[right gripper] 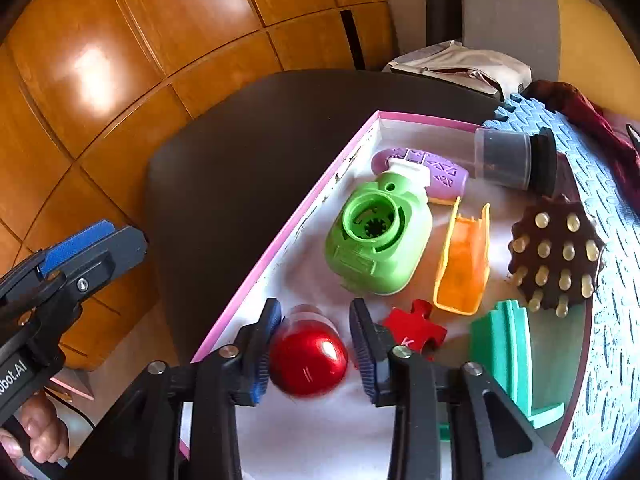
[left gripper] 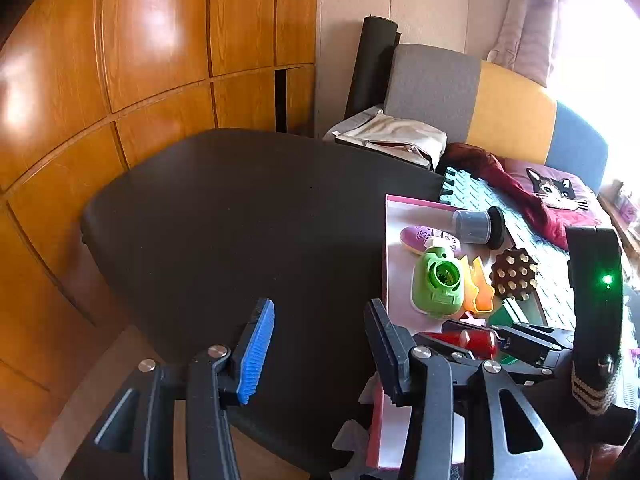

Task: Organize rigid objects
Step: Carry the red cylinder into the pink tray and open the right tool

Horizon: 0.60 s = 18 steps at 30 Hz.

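Tray (right gripper: 280, 240), pink-rimmed, on black worktop (right gripper: 240, 140): holds green plastic housing (right gripper: 376, 236), orange channel (right gripper: 462, 264), studded brown ball (right gripper: 556, 256), red puzzle piece (right gripper: 416, 328).

Red bottle (right gripper: 308, 356): lies in tray between right claw (right gripper: 316, 354) pads, left pad touching, right pad apart.

Left claw (left gripper: 320, 344): parted, empty, over worktop.

Your left gripper (left gripper: 318, 344) hid part of the red bottle (left gripper: 460, 342) in the left wrist view. The tray's (right gripper: 288, 236) near end ran off the bottom edge in the right wrist view, and the green block (right gripper: 502, 354) went behind a finger (right gripper: 370, 356) low down. The puzzle piece (right gripper: 416, 330) was half covered; its mark was too small to read. Your hand (right gripper: 38, 436) was cut off at the corner. The window side in the left wrist view was washed out white.
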Each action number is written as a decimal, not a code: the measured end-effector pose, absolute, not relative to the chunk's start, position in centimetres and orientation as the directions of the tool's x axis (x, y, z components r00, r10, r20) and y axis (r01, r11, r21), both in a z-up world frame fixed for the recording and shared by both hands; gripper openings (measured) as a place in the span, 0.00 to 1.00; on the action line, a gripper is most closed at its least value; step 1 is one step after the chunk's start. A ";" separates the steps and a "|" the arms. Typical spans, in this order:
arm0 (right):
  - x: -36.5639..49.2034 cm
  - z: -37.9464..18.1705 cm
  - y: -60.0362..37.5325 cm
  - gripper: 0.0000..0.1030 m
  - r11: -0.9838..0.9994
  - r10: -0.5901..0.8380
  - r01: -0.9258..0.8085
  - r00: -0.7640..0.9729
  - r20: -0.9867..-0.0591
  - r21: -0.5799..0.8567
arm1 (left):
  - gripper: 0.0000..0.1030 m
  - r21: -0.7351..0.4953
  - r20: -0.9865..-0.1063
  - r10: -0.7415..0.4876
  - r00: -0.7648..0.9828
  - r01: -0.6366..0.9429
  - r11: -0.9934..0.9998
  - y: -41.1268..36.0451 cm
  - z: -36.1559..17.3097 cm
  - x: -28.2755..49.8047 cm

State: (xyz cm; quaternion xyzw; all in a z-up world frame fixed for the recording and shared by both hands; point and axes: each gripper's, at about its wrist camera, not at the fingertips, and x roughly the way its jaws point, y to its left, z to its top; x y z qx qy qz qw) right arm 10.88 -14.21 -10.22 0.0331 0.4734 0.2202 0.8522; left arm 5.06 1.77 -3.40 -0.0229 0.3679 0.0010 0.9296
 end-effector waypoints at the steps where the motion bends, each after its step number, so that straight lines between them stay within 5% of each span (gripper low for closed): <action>1: 10.8 -10.2 -14.4 0.40 0.901 0.410 -0.338 0.454 -0.791 0.273 | 0.47 -0.042 -0.683 -0.015 0.730 -0.019 0.999 1.8 -3.3 5.0; 18: 8.1 -6.6 -19.0 0.44 0.934 0.357 -0.244 0.586 -0.728 0.261 | 0.50 -0.031 -0.659 -0.025 0.752 0.006 1.000 1.0 -2.0 4.1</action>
